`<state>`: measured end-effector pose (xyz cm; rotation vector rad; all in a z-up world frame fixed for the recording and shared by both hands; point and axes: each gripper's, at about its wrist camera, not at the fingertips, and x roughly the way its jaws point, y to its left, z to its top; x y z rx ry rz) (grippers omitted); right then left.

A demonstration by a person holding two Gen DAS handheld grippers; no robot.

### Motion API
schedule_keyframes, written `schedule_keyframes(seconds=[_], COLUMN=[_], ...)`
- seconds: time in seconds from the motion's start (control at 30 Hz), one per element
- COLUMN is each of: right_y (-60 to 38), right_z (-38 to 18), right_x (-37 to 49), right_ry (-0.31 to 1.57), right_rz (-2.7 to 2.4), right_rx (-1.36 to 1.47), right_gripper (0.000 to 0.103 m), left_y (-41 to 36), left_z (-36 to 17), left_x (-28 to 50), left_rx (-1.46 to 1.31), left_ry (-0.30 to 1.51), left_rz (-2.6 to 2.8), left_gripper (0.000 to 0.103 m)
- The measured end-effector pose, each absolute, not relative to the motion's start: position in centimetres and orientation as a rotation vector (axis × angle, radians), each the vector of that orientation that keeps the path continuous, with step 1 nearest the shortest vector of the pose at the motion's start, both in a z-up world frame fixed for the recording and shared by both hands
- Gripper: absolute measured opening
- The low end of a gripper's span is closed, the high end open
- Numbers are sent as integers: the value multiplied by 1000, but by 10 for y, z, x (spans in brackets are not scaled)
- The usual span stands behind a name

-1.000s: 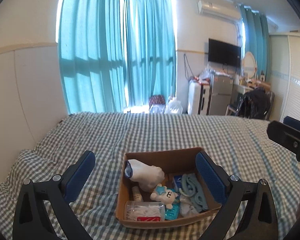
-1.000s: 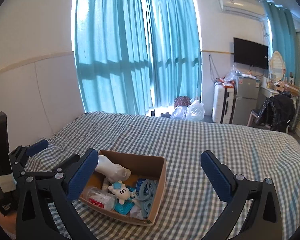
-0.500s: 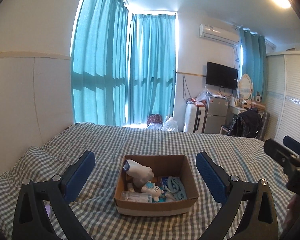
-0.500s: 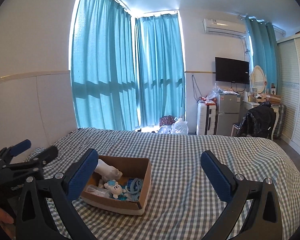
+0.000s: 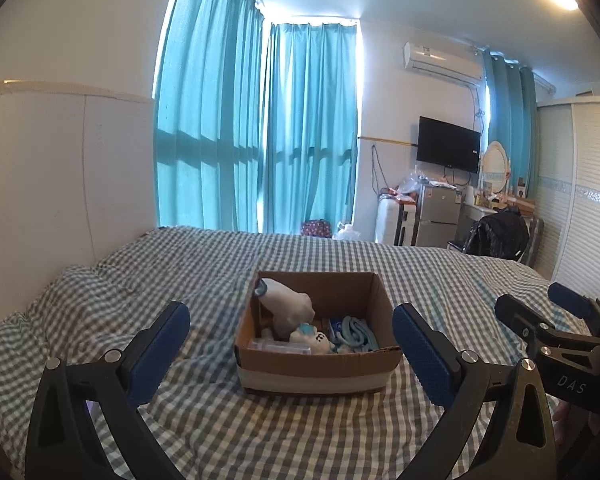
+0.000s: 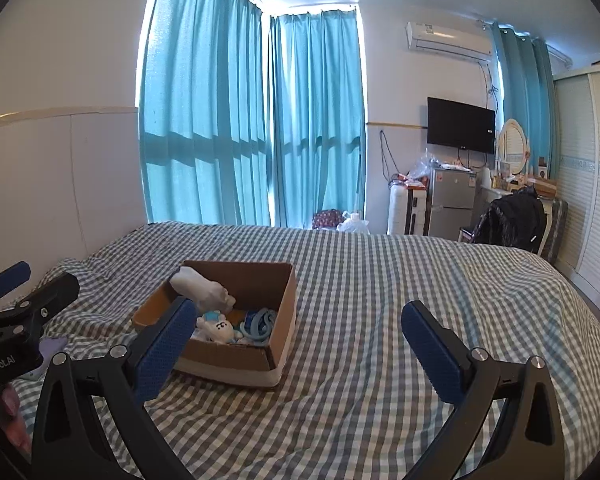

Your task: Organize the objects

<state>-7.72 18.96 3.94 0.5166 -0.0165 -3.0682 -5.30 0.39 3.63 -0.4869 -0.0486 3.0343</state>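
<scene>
Both grippers hovering spread and empty over the bed, short of the box.

The cardboard box (image 5: 318,364) is sitting on the checked bed (image 5: 440,280), holding a white sock (image 5: 290,306), a plush toy (image 5: 312,336) and blue rings (image 5: 356,332). It is lying dead ahead of the left gripper (image 5: 290,348), framed between its fingers; from the right gripper (image 6: 300,344) it is lying ahead and leftward. The left is nearer in line. Compared with a second ago, both cameras are sitting further back and pitched higher, the box appearing smaller.

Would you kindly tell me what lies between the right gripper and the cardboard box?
Only checked bedsheet shows between the right gripper and the cardboard box in the right wrist view, though its left finger overlaps the box's near corner.
</scene>
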Motion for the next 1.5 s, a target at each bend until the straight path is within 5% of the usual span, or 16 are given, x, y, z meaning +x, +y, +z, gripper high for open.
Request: schedule_keyframes(seconds=[1.5], right_y=[183], right_z=[26], right_x=[-84], right_ry=[-5], right_rz=[-3038], right_rx=[599], right_gripper=[103], left_y=[8], left_z=[25], left_x=[-51], left_rx=[-591], left_ry=[-11], left_rz=[3025], left_gripper=[103])
